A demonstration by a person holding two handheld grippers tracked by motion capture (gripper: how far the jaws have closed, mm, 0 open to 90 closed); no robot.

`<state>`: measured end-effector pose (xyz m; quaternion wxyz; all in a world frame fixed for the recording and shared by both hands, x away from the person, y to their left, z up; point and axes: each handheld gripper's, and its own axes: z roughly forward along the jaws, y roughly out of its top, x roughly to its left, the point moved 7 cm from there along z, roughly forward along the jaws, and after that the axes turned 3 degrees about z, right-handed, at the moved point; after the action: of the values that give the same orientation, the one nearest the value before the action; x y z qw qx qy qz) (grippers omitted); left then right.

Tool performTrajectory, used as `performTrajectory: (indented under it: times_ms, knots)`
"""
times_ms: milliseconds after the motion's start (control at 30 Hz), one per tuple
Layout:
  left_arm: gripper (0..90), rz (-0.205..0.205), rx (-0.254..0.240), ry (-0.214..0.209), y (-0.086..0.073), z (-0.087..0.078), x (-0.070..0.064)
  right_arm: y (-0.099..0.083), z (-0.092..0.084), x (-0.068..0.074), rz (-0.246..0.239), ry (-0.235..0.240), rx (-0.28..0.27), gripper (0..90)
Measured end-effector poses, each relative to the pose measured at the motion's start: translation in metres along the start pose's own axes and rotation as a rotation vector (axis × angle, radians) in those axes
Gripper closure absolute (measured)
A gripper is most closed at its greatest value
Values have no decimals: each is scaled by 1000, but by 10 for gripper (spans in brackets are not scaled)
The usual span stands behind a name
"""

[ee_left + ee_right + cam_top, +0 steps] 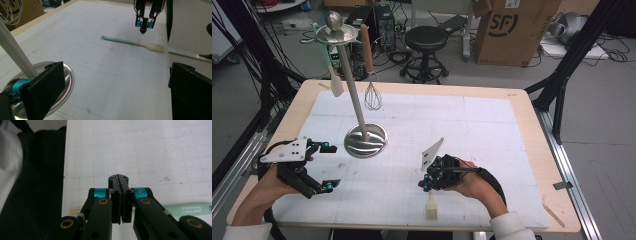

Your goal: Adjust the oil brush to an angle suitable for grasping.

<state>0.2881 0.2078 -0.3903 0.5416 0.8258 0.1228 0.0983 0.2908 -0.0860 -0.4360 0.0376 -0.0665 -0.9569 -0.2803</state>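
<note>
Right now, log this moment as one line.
right gripper: jaws shut, empty, above brush | left gripper: jaws open, by stand base | brush flat on mat

On the worktop point(492, 130) the stand point(365, 140) is at centre left; the brush point(432, 206) lies at lower centre, under the right tongs point(428, 183).

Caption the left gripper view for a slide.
Right claw shut above the mint-handled brush lying on the gridded mat.

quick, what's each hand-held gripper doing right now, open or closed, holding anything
Left hand-held gripper: open, holding nothing.
Right hand-held gripper: closed, jaws together and empty, above the brush.
</note>
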Motion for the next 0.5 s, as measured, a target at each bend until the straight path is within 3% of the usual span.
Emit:
performTrajectory:
  times_ms: [500]
  knots:
    - [17,6,8,-4,-1,3,-1,-11,22,8,-10,14,97,887]
